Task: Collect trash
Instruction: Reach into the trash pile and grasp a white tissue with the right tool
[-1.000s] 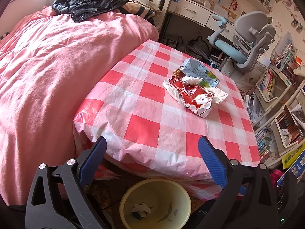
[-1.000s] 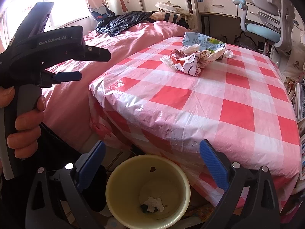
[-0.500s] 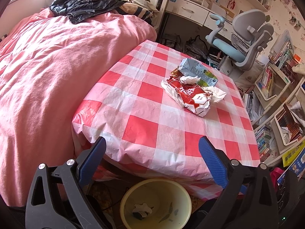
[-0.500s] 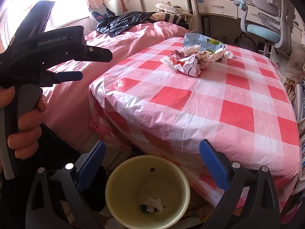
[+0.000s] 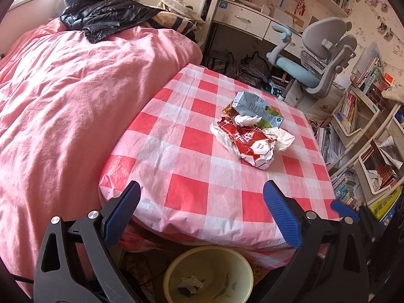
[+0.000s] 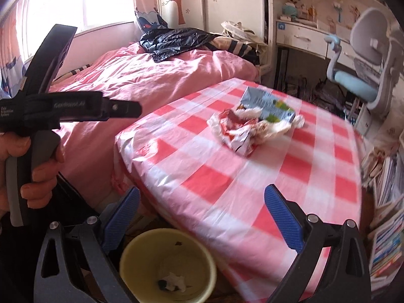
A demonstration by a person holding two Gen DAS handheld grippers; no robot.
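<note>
A crumpled red-and-white snack wrapper (image 5: 248, 142) lies on the red-checked table (image 5: 197, 166), with a flattened grey-green carton (image 5: 257, 106) and white crumpled paper (image 5: 246, 120) just behind it. They also show in the right wrist view: wrapper (image 6: 238, 132), carton (image 6: 267, 103). A yellow bin (image 5: 208, 275) stands on the floor below the table's near edge, with paper scraps inside; the right wrist view shows it too (image 6: 168, 265). My left gripper (image 5: 202, 209) is open and empty above the near table edge. My right gripper (image 6: 202, 214) is open and empty, over the bin and table edge.
A bed with a pink duvet (image 5: 75, 96) and a black bag (image 5: 106, 16) lies left of the table. A grey-blue desk chair (image 5: 315, 58) and desk stand behind it. Bookshelves (image 5: 366, 131) line the right side. The left gripper's body and hand (image 6: 38, 126) show at left.
Both grippers have moved forward towards the table and the trash looks nearer. The right wrist view has swung and is blurred. Both grippers stay open.
</note>
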